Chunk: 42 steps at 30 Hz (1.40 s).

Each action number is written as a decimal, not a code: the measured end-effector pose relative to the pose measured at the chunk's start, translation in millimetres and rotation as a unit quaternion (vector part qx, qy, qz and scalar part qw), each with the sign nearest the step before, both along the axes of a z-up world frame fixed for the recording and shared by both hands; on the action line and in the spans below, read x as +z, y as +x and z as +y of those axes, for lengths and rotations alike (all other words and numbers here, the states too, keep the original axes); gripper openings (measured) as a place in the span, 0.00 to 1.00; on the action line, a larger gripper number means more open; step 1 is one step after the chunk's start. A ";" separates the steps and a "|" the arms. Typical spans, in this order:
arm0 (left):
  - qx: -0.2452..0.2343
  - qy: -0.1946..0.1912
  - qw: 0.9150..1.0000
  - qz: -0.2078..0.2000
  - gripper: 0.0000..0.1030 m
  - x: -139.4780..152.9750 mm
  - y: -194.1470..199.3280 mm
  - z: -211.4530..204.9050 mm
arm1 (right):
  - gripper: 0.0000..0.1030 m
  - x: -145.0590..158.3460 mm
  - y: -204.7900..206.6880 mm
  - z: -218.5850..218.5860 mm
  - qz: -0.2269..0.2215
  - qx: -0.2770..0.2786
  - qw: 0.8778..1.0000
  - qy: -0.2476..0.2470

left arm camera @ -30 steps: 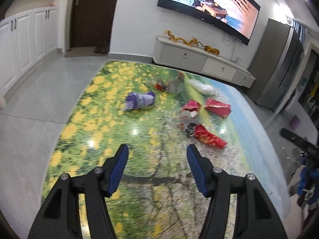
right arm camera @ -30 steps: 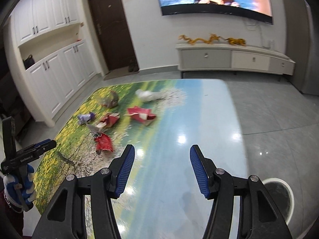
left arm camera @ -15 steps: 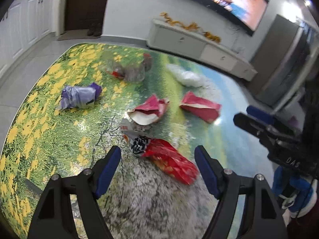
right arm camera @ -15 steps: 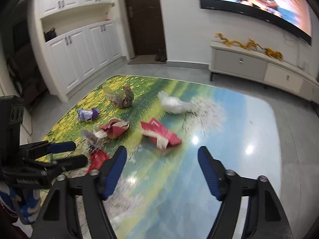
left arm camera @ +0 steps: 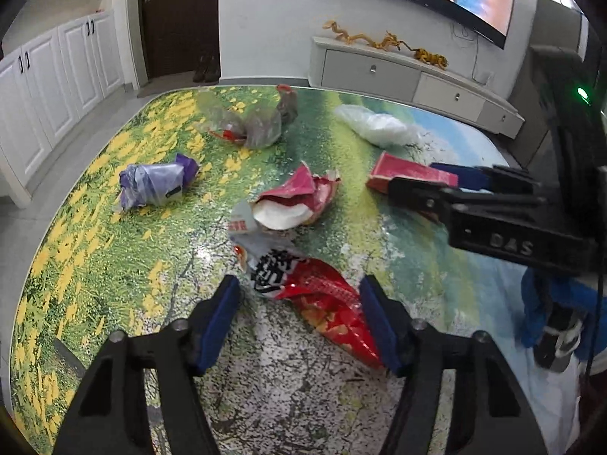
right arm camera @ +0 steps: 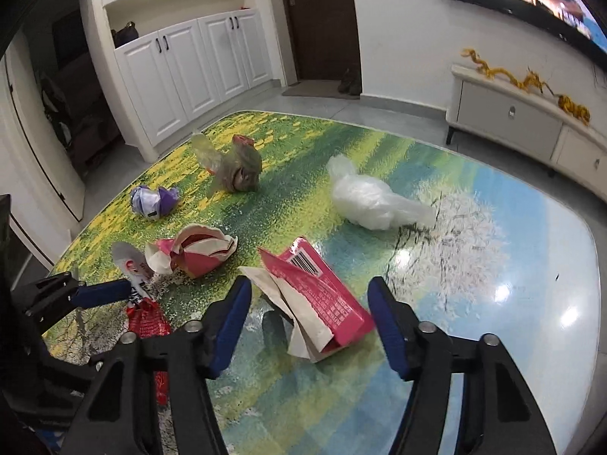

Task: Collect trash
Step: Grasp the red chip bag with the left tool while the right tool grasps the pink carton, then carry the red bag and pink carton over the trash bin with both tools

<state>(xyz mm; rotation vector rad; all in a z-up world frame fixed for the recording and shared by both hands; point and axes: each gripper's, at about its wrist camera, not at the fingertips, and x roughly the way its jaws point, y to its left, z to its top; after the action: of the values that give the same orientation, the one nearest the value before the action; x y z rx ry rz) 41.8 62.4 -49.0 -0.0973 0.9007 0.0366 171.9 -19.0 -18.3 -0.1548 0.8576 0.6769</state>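
Six trash pieces on table (left arm camera: 95, 265), two grippers, jaws apart

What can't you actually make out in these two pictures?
- Red snack bag: near end hidden behind the left gripper, left view.
- Pink carton: partly covered by the right gripper, left view.
- Grey plastic bag: contents unreadable, both views.
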 end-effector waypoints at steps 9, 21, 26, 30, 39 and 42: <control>-0.022 -0.012 1.000 -0.003 0.20 1.3 -21.1 -3.4 | 0.24 2.4 -32.8 -2.7 -0.004 0.007 1.000 -0.023; -0.057 -0.064 0.996 -0.020 0.09 18.4 -70.6 9.3 | 0.11 15.5 -128.3 -38.1 -0.012 -0.046 0.999 -0.004; -0.083 -0.069 0.993 -0.039 0.08 36.4 -87.7 4.9 | 0.10 25.6 -165.5 -54.6 -0.021 -0.073 0.997 0.013; -0.107 -0.084 0.989 -0.049 0.07 48.0 -90.9 -2.9 | 0.10 38.9 -189.0 -76.1 -0.038 -0.096 0.994 0.020; -0.170 -0.140 0.973 -0.074 0.05 75.7 -98.8 -11.2 | 0.10 63.3 -216.5 -128.7 -0.067 -0.156 0.985 0.033; -0.181 -0.135 0.971 -0.076 0.05 80.5 -98.0 -17.5 | 0.10 65.1 -221.0 -143.5 -0.071 -0.174 0.981 0.042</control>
<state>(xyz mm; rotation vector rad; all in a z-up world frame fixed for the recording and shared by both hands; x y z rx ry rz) -56.2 44.9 31.5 -0.1854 0.7555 -0.4297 -49.1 -162.4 46.8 0.0246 0.6954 0.3687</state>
